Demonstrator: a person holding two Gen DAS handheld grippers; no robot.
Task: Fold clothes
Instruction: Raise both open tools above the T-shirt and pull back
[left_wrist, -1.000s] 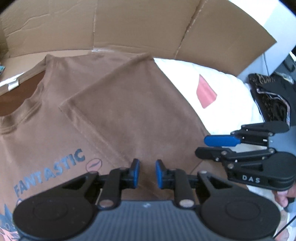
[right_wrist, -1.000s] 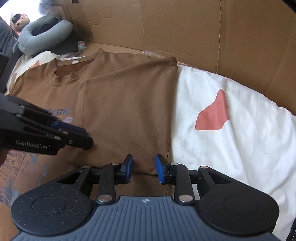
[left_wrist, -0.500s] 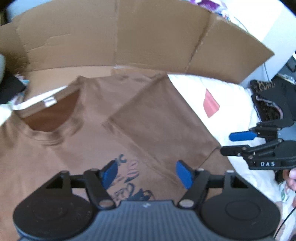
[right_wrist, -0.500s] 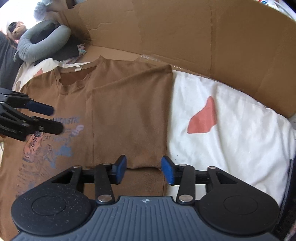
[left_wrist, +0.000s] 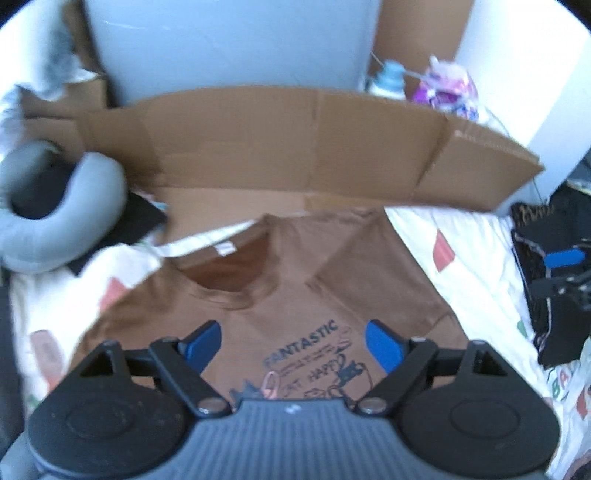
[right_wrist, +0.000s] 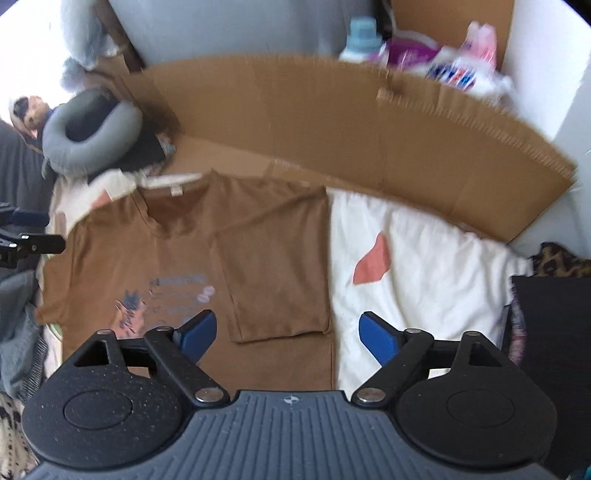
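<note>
Brown t-shirt (right_wrist: 177, 254) lies flat on the white bedsheet (right_wrist: 424, 266), its right side already folded inward. Next, I judge, fold the left sleeve across equally for straight edges. Both the left hand-held gripper (left_wrist: 293, 345) and right hand-held gripper (right_wrist: 288, 338) hang above it, jaws opening wide, empty.

Brown T-shirt (left_wrist: 295, 306) chest print: "FANTASTIC" in dark blue capitals; smaller lines beneath mostly illegible. Same print blurred, unreadable in right wrist view.
</note>
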